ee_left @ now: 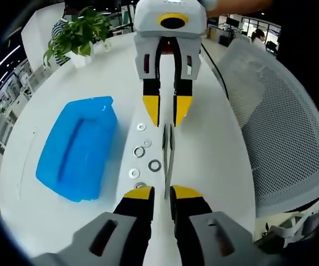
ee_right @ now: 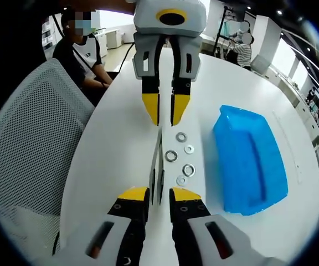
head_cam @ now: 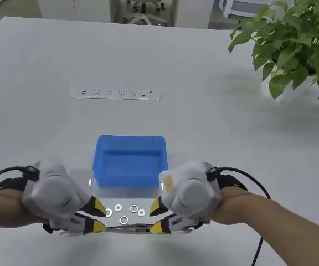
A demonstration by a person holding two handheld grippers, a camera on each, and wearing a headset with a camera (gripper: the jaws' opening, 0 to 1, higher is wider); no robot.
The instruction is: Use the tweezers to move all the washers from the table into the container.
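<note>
Fingers (head_cam: 96,206) of the left gripper (head_cam: 97,216) stand spread, one yellow tip above the other in the head view. Those of the right gripper (head_cam: 157,216) are spread the same way, and neither pair pinches anything. The two grippers face each other low over the white bench (head_cam: 215,127), near its edge on the person's side.

Between them the tweezers (head_cam: 129,228) lie flat on the bench, running from one gripper to the other. In the left gripper view the tweezers (ee_left: 168,155) narrow to a single line, and that end reaches into the gap between that gripper's own fingers. In the right gripper view the two arms of the tweezers (ee_right: 157,166) sit slightly apart and reach into the gap between that gripper's own fingers. Whether either end touches a finger, I cannot tell.

The washers (head_cam: 123,220) lie loose on the bench in a small cluster just beside the tweezers, on the side toward the container (head_cam: 130,160), and mostly apart from one another. The container is a blue rectangular tray sitting just beyond the washers.

Farther off on the bench lie a white power strip (head_cam: 115,94) and, at the far right, a potted plant (head_cam: 292,44). A grey mesh chair (ee_left: 281,122) stands at the bench's near edge.
</note>
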